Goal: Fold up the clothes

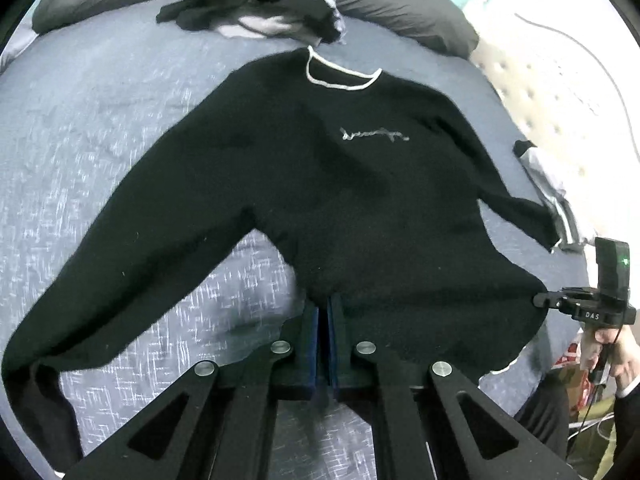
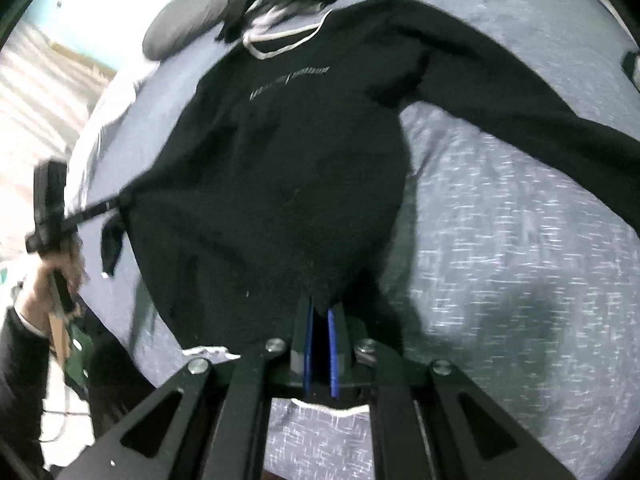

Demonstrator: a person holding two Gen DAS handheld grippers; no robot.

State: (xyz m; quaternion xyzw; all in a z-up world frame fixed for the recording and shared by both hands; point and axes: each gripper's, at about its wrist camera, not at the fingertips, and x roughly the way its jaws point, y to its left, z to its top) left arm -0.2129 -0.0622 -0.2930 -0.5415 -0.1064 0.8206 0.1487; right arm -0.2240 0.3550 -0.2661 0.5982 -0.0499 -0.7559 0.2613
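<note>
While "DAS" is showing on your right gripper (image 1: 538, 300), both it and your left gripper (image 1: 323, 300) are clamping the black sweater's (image 1: 340, 184) hem. Its script logo is reading illegibly; a clothes pile (image 1: 264, 8) is lying at 12 o'clock beyond the collar.

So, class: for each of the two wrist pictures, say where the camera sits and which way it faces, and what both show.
Left wrist view: rides the left gripper at the black sweatshirt hem, facing up the bed toward the pillows; right gripper and hand at right.
Right wrist view: rides the right gripper, same heading; left gripper at left.
Shared: sweatshirt, bed, clothes pile.
</note>
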